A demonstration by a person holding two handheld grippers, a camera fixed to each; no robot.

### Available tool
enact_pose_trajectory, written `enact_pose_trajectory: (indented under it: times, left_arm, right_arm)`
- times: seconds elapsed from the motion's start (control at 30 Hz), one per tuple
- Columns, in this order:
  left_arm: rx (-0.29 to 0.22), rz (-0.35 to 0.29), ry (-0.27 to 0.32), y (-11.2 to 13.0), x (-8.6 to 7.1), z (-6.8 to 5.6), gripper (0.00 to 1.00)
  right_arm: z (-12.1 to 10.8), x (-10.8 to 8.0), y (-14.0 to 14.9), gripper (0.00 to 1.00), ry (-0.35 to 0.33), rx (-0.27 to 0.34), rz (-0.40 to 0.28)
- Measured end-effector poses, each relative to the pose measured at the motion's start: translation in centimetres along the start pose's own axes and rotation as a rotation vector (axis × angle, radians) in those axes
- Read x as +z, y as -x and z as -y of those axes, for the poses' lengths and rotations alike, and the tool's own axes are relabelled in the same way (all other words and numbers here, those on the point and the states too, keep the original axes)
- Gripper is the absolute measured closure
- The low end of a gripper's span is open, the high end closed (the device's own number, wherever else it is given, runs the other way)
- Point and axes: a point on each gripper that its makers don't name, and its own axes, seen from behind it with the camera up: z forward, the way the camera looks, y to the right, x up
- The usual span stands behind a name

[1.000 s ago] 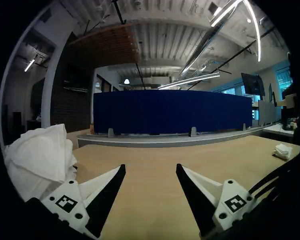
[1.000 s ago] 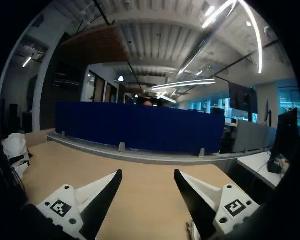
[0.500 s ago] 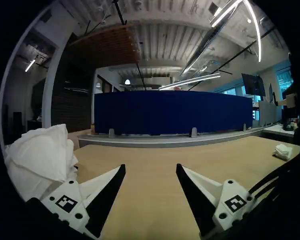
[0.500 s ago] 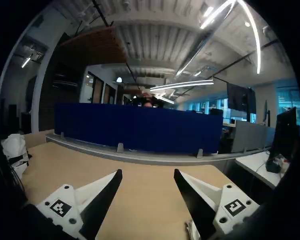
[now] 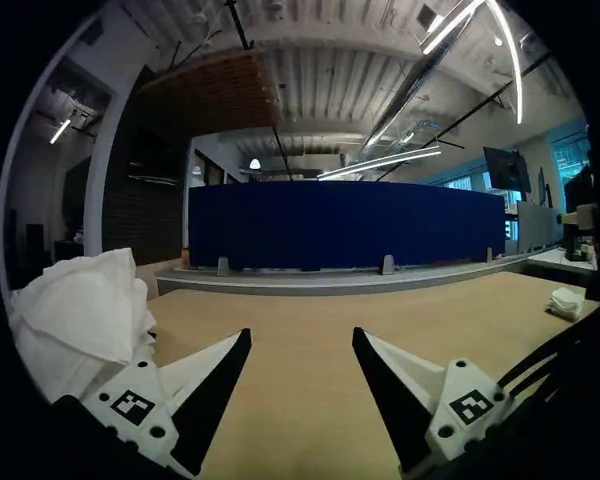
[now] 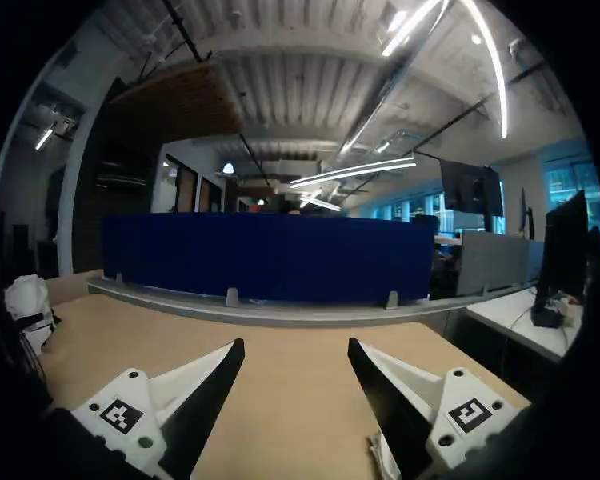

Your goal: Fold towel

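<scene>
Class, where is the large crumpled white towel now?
In the left gripper view, the large crumpled white towel lies far left on the light wooden table, beside the open left gripper.

A heap of white towels (image 5: 80, 320) sat crumpled on the pale wooden surface (image 5: 300, 308). It was piled high in soft creases and rounded folds, just behind the left-hand finger of the left tool (image 5: 301, 331). Well apart from it, near the far right edge of that surface, lay a small white towel (image 5: 566, 302), bunched into a low lump. In the right gripper view a white bundle (image 6: 26, 300) stood at the far left with something dark across its lower part. A scrap of white cloth (image 6: 378, 456) peeked up at the bottom, just beside the right-hand finger of the right tool (image 6: 295, 342); I could not tell whether it was folded.
</scene>
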Motion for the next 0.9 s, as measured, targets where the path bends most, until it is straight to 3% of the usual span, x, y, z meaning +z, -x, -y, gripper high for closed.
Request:
enact_pose_trajectory:
  times: [0.37,0.57,0.77,0.9]
  left_arm:
    - [-0.001,0.000,0.003,-0.1,0.1,0.2,0.06]
    - [0.000,0.000,-0.001,0.0,-0.4,-0.5,0.06]
    - [0.000,0.000,0.000,-0.1,-0.4,0.5,0.06]
    - [0.000,0.000,0.007,-0.1,-0.7,-0.5,0.06]
  right_arm:
    - [-1.3,-0.2,4.2,0.00,-0.006,0.035,-0.020]
    - [-1.7,-0.2,6.5,0.00,-0.022,0.063,-0.027]
    - [-2.3,0.1,7.3,0.00,-0.018,0.120,-0.038]
    - [-2.4,0.2,7.8,0.00,-0.019,0.134,-0.036]
